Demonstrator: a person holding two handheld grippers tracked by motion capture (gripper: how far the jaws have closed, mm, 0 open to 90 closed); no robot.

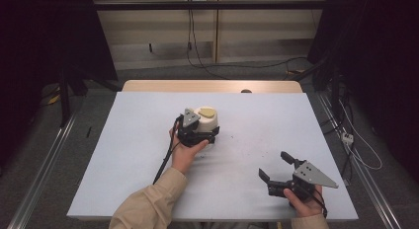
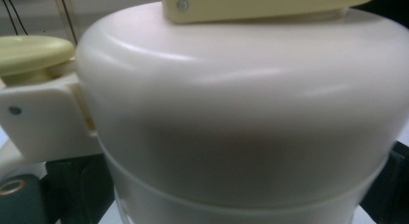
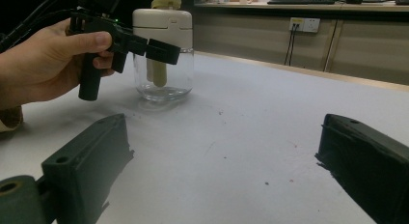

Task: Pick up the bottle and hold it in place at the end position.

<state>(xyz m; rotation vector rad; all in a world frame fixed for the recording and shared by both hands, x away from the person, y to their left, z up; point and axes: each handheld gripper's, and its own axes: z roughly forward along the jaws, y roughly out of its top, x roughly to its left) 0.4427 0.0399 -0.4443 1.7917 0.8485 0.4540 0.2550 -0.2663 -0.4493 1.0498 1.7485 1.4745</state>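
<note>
Left tongs beside glass-bodied jar

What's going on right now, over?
Left gripper at the white-lidded jar, grip unclear. Right gripper open, apart from it. Table between them bare.

A pale blue-grey tabletop is laid over a wooden table edge; black cables are hung against a beige wall.

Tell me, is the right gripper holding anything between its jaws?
No, the right gripper has its jaws wide apart with just bare table between them.
</note>
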